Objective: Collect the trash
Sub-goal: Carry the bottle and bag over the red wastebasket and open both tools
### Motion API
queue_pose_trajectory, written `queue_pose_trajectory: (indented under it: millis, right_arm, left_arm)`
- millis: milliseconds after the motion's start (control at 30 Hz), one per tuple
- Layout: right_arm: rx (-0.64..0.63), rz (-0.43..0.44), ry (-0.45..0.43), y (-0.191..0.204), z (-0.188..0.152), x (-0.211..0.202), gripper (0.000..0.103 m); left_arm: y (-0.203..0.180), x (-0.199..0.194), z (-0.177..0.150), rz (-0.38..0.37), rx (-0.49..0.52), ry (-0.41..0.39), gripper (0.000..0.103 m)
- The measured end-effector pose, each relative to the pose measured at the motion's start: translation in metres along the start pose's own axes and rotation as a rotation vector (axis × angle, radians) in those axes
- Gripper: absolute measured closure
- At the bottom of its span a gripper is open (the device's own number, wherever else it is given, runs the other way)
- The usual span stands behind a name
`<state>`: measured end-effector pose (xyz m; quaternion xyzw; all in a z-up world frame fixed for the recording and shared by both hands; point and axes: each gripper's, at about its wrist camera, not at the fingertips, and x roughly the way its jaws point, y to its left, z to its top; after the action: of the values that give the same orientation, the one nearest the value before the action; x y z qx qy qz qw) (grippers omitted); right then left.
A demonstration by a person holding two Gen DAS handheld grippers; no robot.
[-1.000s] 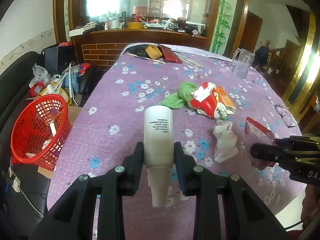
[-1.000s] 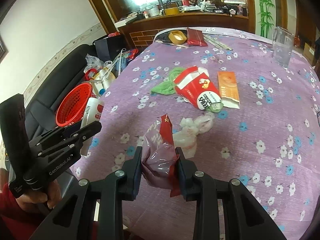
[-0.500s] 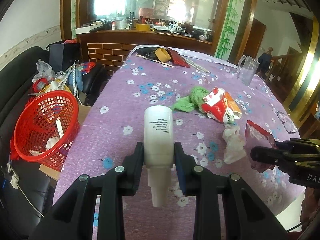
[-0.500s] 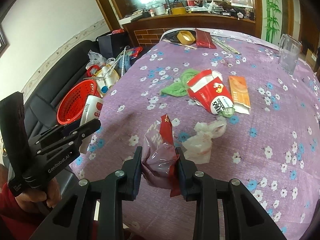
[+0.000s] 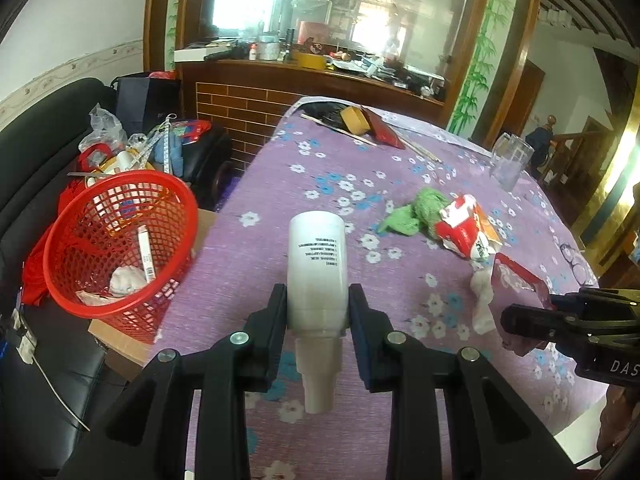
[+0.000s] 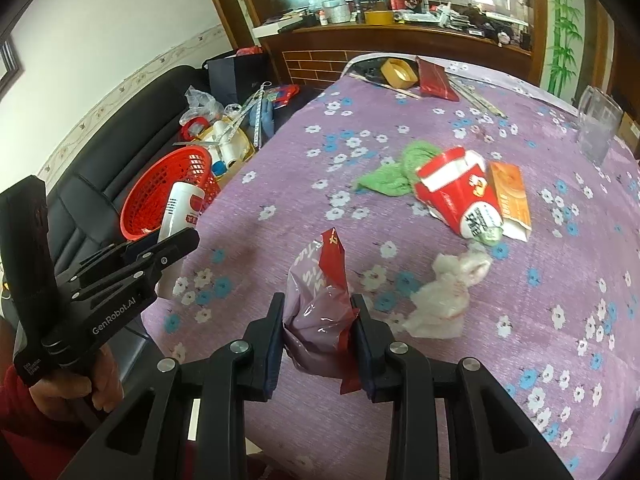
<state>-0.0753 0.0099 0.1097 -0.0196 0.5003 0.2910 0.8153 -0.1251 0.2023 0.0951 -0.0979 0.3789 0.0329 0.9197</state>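
1. Two grippers, both loaded. From the left wrist view: the left gripper (image 5: 318, 314) is pinching a white bottle (image 5: 318, 264) around its lower body, cap end pointing back at the camera, long axis running straight out along the fingers. The red basket (image 5: 120, 240) sits off the table's (image 5: 280, 168) left edge, left of the bottle and a bit lower, mouth tipped toward the table. There's already paper junk inside. Nothing stands between bottle and basket, so the swing over that edge looks clear to me.

2. Right wrist view: the right gripper (image 6: 318, 330) is clamped on a crumpled red-and-clear wrapper (image 6: 320, 296), which sticks up between the pads. From here the basket (image 6: 160, 200) is far left, past the left gripper (image 6: 168, 244), so the left hand is clearly the nearer one and probably should dump first.

3. Farther from the basket than the wrapper, on the cloth: a white tissue wad (image 6: 448, 292), red snack bag (image 6: 456, 196), green rag (image 6: 396, 172).
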Motion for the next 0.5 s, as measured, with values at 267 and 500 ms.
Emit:
queue_pose_trajectory:
  millis: [267, 500]
  right_arm:
    - [-0.012, 0.018, -0.001, 0.019, 0.013, 0.011, 0.069]
    - [-0.038, 0.046, 0.011, 0.040, 0.030, 0.026, 0.069]
  left_arm:
    - [0.029, -0.008, 0.005, 0.024, -0.030, -0.016, 0.074]
    - [0.063, -0.019, 0.014, 0.053, -0.080, -0.042, 0.074]
